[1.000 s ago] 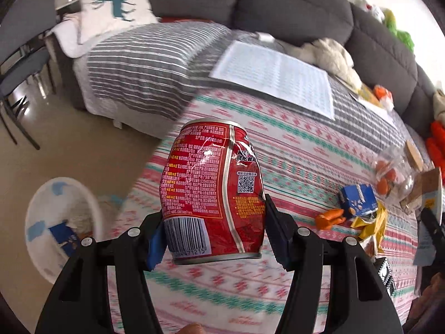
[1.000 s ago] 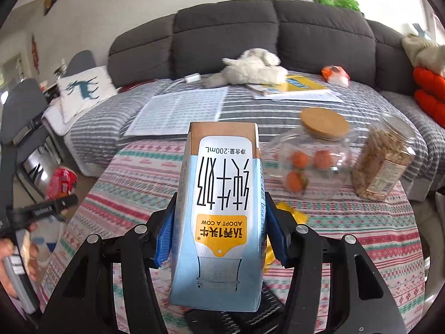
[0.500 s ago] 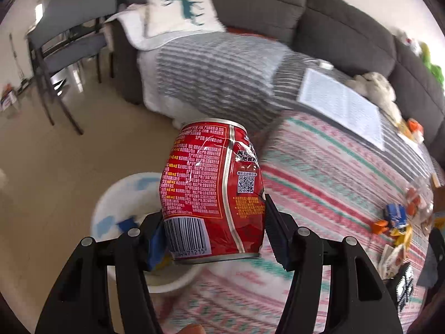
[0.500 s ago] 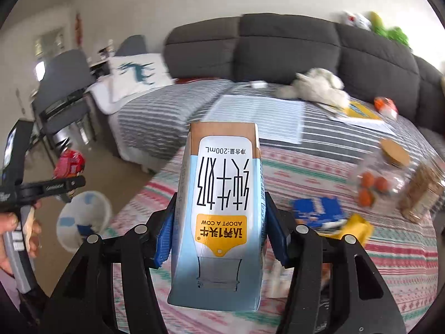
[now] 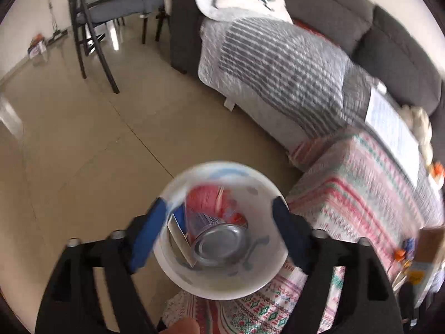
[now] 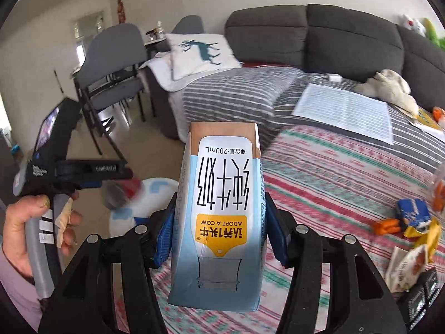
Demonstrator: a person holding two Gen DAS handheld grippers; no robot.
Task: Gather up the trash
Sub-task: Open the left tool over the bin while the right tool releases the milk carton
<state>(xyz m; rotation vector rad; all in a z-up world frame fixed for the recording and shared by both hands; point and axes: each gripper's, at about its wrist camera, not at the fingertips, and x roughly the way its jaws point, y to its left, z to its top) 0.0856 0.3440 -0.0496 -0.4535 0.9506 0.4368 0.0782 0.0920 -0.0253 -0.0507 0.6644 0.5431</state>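
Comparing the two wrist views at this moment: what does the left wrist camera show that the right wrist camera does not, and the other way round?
Only the left wrist view looks down into the white bin: the red can lies inside, free of the left gripper, whose jaws have just been opening and stand apart above the rim.

Only the right wrist view shows the right gripper clamped on the milk carton, the hand holding the left gripper, and the wrappers on the table.

Both show the bin, the striped tablecloth, the grey sofa and the chair.
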